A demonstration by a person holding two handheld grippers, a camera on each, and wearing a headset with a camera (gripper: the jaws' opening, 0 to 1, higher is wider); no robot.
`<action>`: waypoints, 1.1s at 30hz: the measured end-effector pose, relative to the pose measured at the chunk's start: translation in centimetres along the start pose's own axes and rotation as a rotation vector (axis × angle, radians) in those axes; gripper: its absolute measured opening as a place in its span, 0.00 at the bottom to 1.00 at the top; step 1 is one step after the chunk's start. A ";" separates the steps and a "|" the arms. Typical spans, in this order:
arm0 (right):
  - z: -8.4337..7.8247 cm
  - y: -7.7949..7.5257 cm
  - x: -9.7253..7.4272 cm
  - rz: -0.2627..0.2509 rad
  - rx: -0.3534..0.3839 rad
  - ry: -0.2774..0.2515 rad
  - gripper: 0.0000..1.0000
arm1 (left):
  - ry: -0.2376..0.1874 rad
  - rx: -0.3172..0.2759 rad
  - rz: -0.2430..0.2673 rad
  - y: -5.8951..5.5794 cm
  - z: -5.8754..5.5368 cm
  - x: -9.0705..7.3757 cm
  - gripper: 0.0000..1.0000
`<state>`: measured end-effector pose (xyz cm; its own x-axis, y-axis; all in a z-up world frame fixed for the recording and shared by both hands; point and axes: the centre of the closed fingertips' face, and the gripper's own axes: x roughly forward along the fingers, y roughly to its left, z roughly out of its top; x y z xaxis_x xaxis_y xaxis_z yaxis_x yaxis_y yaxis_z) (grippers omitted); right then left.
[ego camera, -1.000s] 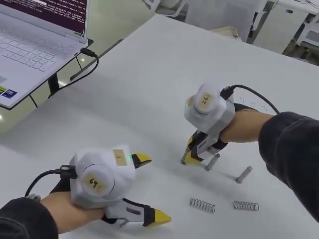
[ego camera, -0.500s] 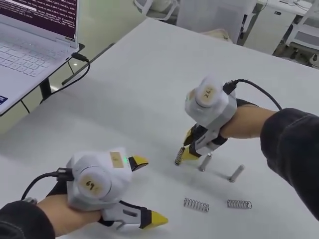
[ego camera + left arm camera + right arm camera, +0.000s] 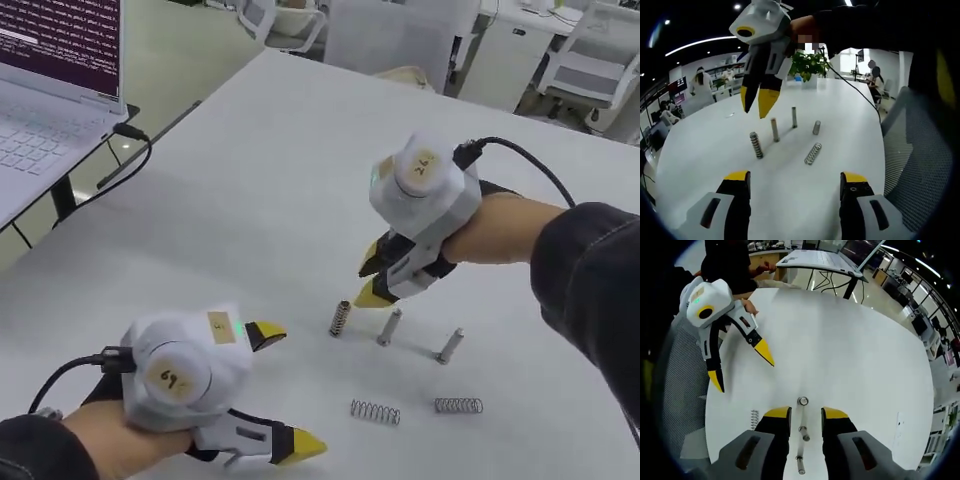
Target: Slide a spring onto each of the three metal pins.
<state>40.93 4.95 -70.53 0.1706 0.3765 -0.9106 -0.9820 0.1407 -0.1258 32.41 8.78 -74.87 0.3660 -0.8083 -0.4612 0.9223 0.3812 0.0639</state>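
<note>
Spring upright beside bare pins — left gripper, right gripper fingers apart, empty

The white table has a smooth, plain top. In the head view, three metal pins stand upright on it in a short row, near one another but not touching. The left pin has a fitted spring around its shaft, while the middle pin and the right pin are bare. Closer to the person, two loose springs lie flat on the top, apart from each other: the left spring and the right spring. Whether the pins sit in holes or stand on bases cannot be told.
</note>
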 end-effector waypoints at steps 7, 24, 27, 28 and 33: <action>-0.4 1.1 -2.6 -0.032 -0.001 -0.019 0.22 | 0.001 0.019 -0.020 -0.4 0.6 0.5 0.69; -2.4 4.8 -5.0 -0.060 0.034 -0.040 0.22 | 0.014 0.065 -0.082 -2.1 1.4 1.4 0.68; -3.1 5.6 -5.4 -0.065 0.048 -0.042 0.22 | 0.018 0.070 -0.092 -2.2 1.4 1.7 0.67; -3.3 5.8 -5.5 -0.066 0.052 -0.044 0.22 | 0.019 0.070 -0.095 -2.2 1.5 1.8 0.67; -4.5 7.0 -5.8 -0.072 0.083 -0.051 0.22 | 0.020 0.077 -0.110 -2.4 1.6 2.3 0.65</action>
<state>32.69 -0.35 -67.91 0.2461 0.4082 -0.8791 -0.9575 0.2433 -0.1550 31.28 5.24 -74.64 0.2607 -0.8338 -0.4866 0.9637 0.2551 0.0792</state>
